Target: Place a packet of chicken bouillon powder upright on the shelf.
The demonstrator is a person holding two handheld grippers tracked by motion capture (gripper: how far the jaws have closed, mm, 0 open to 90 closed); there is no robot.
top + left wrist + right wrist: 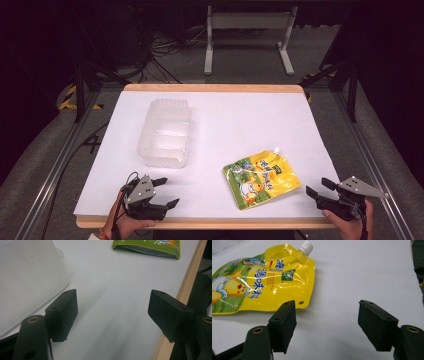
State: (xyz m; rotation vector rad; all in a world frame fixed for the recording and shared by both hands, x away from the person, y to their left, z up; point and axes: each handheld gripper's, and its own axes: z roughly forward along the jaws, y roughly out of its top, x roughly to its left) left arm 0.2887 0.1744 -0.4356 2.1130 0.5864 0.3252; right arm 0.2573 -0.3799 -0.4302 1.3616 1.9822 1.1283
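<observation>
Right gripper [316, 189], jaws standing apart and empty, is facing the yellow spouted pouch [261, 177] for pickup; left gripper [166, 192], likewise unclosed, is waiting beside the translucent plastic container [165, 132].

Yellow spouted pouch [261, 178] flat on white table [240, 120], between clear plastic tray [165, 132] and right gripper [316, 188].
</observation>
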